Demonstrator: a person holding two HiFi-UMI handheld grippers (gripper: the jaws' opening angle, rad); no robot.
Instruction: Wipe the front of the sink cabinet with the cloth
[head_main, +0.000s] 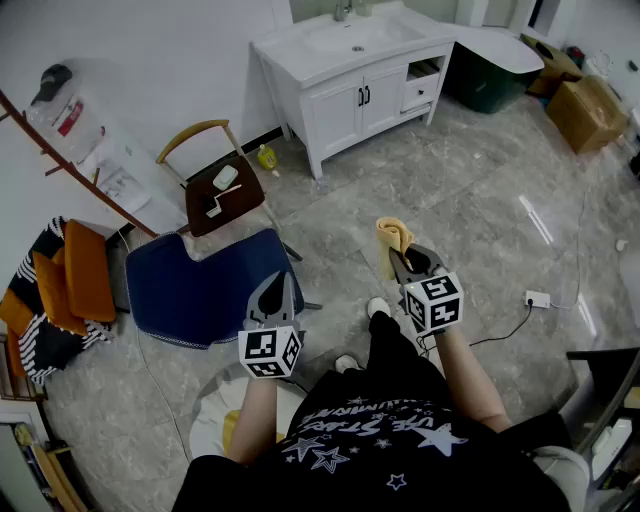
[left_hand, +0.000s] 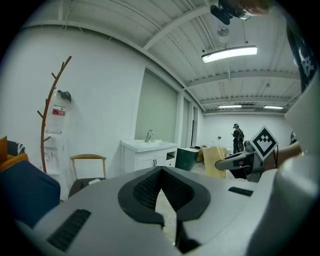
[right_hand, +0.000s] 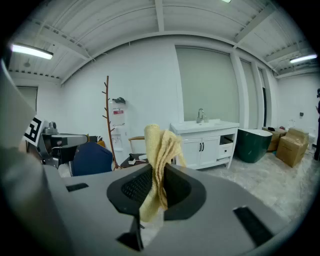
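Out on the grey tile floor (head_main: 480, 200), the right gripper (head_main: 400, 258) has its jaws clamped on a folded yellow cloth (right_hand: 160, 145), which sticks up above them. The left gripper (left_hand: 161, 170) is pressed together with nothing in it, hanging beside the right one. The white sink cabinet (head_main: 360, 100) stands well apart from both, against the far wall, doors closed.

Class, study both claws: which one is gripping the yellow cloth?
The right claw: its jaws are shut on the folded yellow cloth, which sticks up between them. The left claw has jaws that meet with nothing between them.
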